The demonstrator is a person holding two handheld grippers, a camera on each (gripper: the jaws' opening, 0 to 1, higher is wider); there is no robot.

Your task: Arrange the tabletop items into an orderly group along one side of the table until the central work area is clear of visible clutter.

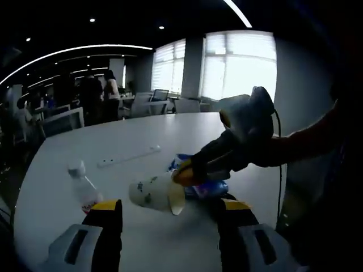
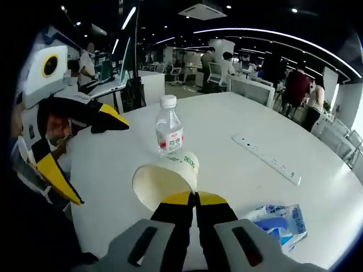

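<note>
On the white round table (image 2: 238, 170), you are holding two claws over a small scatter of things. Your right claw (image 2: 195, 199) is clenching the rim of a paper cup (image 2: 167, 178); its yellow-tipped jaws are pressed together on the near edge of the cup's mouth. The cup is lying tilted on its side, its long axis running away from the right claw, its open mouth facing that claw and its base pointing toward a water bottle (image 2: 169, 132). Nothing is showing inside the cup from the right gripper view.

The water bottle is standing upright just beyond the cup, white cap on top, with a red and white label. A white power strip (image 2: 266, 158) is lying flat farther out on the table, well apart from the cup. A blue and white plastic packet (image 2: 281, 222) is lying near the table edge, beside the right claw.

In the left gripper view, your left claw (image 1: 170, 207) is standing released, its jaws wide apart and gripping nothing, with the cup (image 1: 154, 194) between and just beyond them. Your right claw (image 1: 182, 173) is reaching in from the right, and the packet (image 1: 207, 188) is lying behind it.

Office desks, chairs and people are filling the background beyond the table.
</note>
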